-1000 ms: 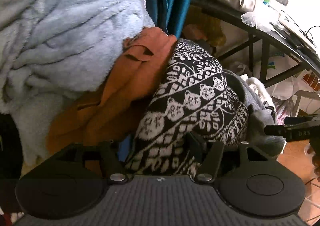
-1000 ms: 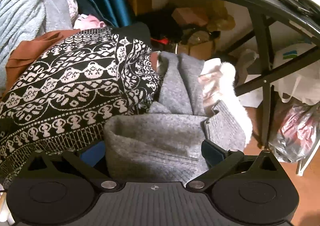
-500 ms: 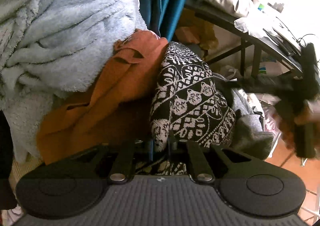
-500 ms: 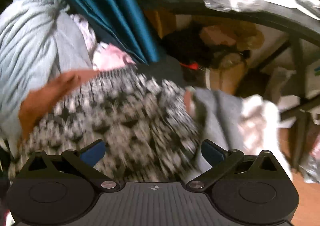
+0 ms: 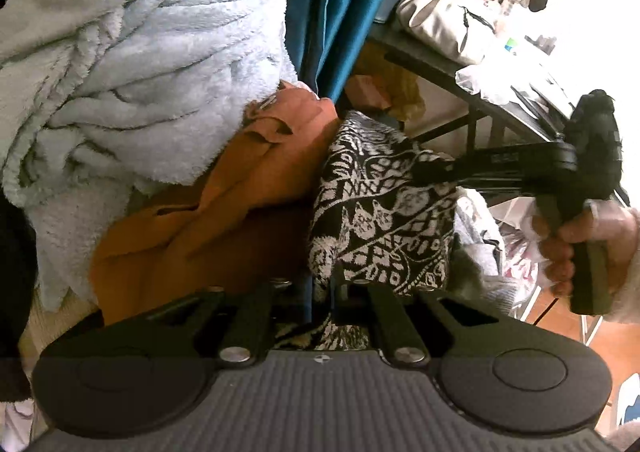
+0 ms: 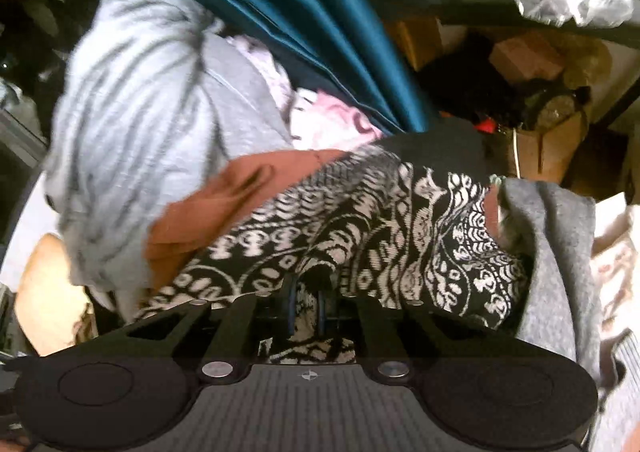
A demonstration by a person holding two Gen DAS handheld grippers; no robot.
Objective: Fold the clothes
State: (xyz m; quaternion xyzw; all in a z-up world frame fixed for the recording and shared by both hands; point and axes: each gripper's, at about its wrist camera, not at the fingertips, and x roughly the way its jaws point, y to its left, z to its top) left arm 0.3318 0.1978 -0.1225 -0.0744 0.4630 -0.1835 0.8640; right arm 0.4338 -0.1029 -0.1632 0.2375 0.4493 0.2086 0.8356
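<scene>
Both tongs are clenched on the black-and-white patterned garment (image 5: pixel 380 211): the left tongs (image 5: pixel 320 292) pinch its near edge, and the right tongs (image 6: pixel 306 304) have just closed on a fold of it. The garment bunches up straight ahead of both. An orange garment (image 5: pixel 224 203) and a pale blue fleece (image 5: pixel 132 63) lie left of it, a grey knit (image 6: pixel 556 252) to its right.

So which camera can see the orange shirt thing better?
The left wrist view. There the orange garment shows sharp and large, with its folds, lying between the fluffy blue blanket and the black-and-white patterned garment. The right wrist view shows only a smaller, blurred strip of it, partly covered by the patterned garment.
</scene>
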